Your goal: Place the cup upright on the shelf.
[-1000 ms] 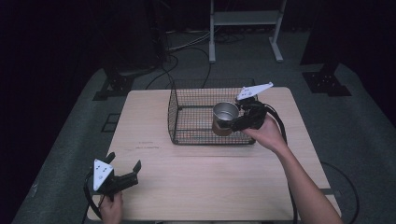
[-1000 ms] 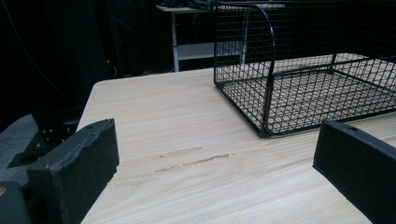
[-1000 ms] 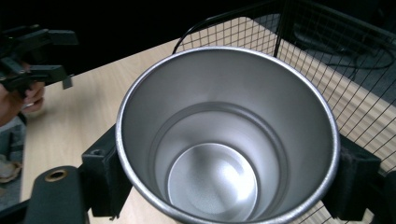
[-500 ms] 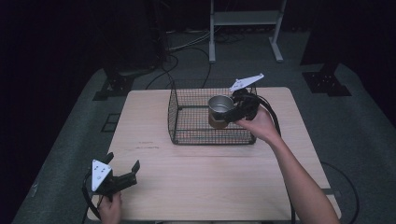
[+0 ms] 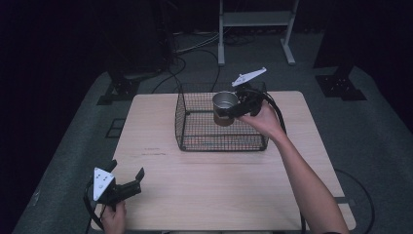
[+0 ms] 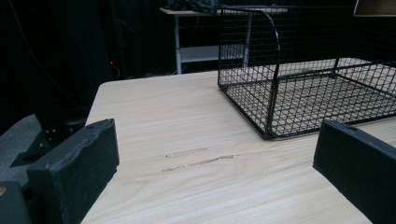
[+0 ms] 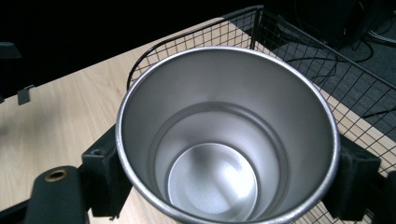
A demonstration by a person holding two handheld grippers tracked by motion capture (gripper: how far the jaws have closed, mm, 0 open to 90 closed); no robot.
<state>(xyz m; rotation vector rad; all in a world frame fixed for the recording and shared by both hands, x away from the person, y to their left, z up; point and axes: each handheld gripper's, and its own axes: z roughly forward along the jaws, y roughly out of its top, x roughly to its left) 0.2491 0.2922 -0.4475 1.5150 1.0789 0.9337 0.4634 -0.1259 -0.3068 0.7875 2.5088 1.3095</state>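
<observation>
The bench (image 5: 219, 180) in front of me is a pale wooden top, standing on grey carpet with dark surroundings. Toward its far side sits a black wire basket (image 5: 195, 124), open at the top, its mesh floor bare in my left gripper view (image 6: 303, 93). My right arm reaches in from the lower right, and my right gripper (image 5: 234, 108) is raised over the right-hand part of the basket, above its rim, with the grey plate on top tilted upward. Its fingers are closed on either side of a steel cup (image 5: 225, 102), which hangs upright in the air over the basket, clear of the mesh; in the right gripper view I look straight down into the cup (image 7: 224, 140), which has nothing in it, with a black pad pressed against its wall on each side. My left gripper (image 5: 127, 180) rests low at the near left corner of the bench, well apart from the basket, its fingers (image 6: 74, 168) spread wide with nothing between them.
</observation>
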